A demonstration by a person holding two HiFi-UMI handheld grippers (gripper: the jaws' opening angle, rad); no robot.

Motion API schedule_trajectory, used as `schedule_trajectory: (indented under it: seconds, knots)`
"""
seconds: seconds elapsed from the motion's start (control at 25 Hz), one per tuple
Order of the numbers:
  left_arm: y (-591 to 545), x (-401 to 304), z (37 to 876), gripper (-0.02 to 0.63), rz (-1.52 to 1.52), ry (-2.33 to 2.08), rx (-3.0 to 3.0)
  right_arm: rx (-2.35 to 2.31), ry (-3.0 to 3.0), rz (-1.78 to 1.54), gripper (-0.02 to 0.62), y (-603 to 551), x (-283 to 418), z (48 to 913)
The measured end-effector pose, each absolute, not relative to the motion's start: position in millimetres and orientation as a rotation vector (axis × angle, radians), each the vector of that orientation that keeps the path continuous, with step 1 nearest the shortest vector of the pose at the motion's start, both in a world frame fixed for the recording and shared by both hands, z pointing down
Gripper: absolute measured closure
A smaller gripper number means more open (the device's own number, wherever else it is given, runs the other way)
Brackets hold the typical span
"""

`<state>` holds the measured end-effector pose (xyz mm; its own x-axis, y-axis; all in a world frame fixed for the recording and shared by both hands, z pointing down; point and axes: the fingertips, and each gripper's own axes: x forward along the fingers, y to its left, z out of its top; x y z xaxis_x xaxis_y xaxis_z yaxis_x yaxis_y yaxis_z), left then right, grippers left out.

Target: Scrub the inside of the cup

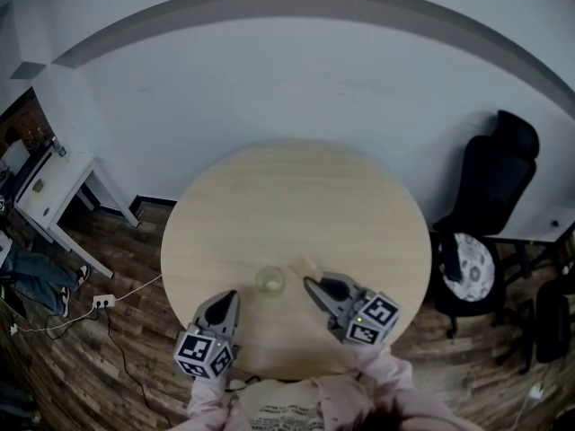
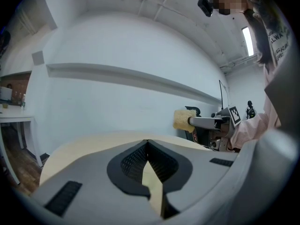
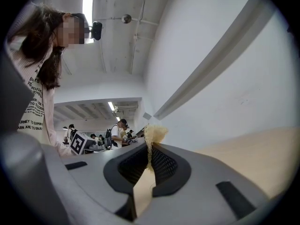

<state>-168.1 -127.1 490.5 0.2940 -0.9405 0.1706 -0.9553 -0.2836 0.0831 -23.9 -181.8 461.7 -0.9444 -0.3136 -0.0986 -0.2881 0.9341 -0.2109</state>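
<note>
1. One pale wall (image 1: 296, 79) fills the whole far side of the room. A long grey ledge runs across it.
2. One round wooden surface (image 1: 296, 196) sits right in front of you. Most of its top is bare.
3. One black chair (image 1: 492, 187) stands off to your right, away from the surface. A small white table (image 1: 49, 187) stands off to your left on the dark wood floor (image 1: 126, 366).
4. Your left hand-held gripper (image 1: 231, 295) is over the near edge of the surface. It is clenched tight, its pads meet at the tips, and nothing is in it. It points toward the cup from the left but does not touch it.
5. Your right hand-held gripper (image 1: 308, 283) is over the near edge too, on the other side of the cup. It is squeezing a sponge flat between its pads.
6. The cup (image 1: 269, 280) is small, see-through and a bit green. It stands upright on the surface, close to the edge nearest you, between your two hand-held grippers.
7. The sponge (image 1: 303, 266) is pale yellow and fluffy. It sticks out past the tips of your right hand-held gripper. It is just beside the cup, on the cup's right, and not inside it. You cannot tell from here if it touches the cup.
</note>
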Motion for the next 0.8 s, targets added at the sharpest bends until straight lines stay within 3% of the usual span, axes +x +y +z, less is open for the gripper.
schedule_trajectory:
  seconds: [0.8]
  knots:
    - [-121.9,-161.8,486.9,0.615,0.161,-1.804,2.392,-0.42,2.983,-0.282,0.571,-171.9,-24.0,464.0]
